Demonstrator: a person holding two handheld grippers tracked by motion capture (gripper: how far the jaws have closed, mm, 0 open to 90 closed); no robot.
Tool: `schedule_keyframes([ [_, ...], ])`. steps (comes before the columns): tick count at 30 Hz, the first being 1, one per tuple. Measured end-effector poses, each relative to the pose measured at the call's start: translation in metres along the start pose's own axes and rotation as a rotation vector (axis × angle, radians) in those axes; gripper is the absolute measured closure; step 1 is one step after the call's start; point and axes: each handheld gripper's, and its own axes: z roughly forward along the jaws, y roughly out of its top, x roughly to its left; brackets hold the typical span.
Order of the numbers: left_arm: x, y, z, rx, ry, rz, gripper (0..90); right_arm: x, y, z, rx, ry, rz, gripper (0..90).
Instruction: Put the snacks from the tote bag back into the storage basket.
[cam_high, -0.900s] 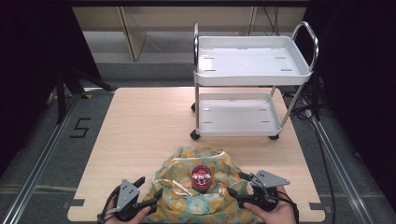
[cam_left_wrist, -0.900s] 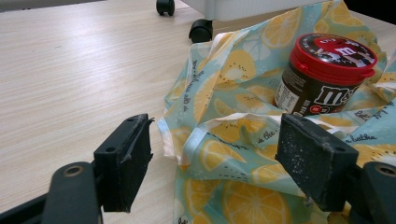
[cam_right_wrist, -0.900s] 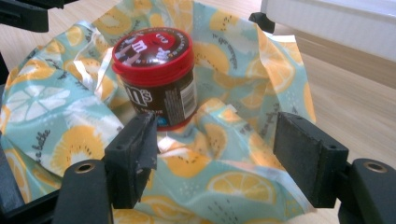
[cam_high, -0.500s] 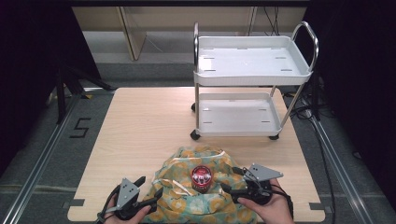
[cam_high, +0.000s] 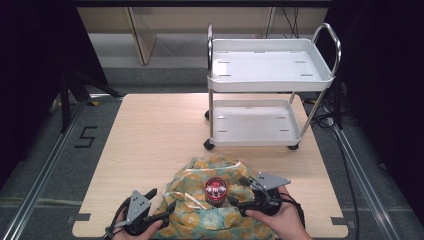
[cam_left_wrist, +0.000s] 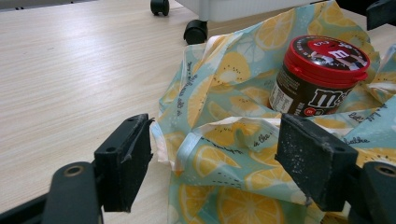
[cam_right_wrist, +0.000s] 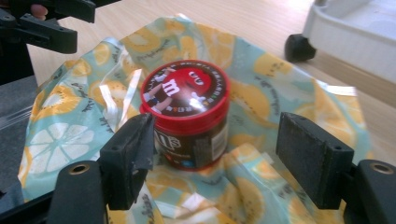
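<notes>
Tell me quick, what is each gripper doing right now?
Left gripper: open, a fold of the lemon-print bag lies between its jaws, not pinched.
Right gripper: open, jaws either side of the red-lidded jar, not squeezing it.

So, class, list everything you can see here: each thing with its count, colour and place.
table: 1, light wood, under everything
cart: 1, white, two shelves, far right of the table
bag: 1, teal with yellow lemons, near edge
jar: 1, brown with a red lid, upright on the bag
left tool: 1, black, jaws open around a bag fold
right tool: 1, black, jaws open near the jar
left hand: 1, holding the left tool
right hand: 1, holding the right tool
</notes>
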Motion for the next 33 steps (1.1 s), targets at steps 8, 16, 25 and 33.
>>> schedule_keyframes([
  [8,-0.001,0.001,-0.001,0.015,0.010,0.009,25.8,0.003,0.007,0.016,0.023,0.035,0.001,25.5],
  [16,-0.001,0.000,0.001,0.010,-0.002,-0.002,25.8,0.004,0.011,0.030,0.038,0.047,-0.032,24.2],
  [25,-0.002,0.000,0.001,0.011,0.001,0.000,25.7,0.004,0.011,0.042,0.066,0.058,-0.040,22.3],
  [33,-0.002,0.000,0.001,0.020,0.003,0.011,25.7,0.006,0.012,0.052,0.079,0.048,-0.045,21.6],
])
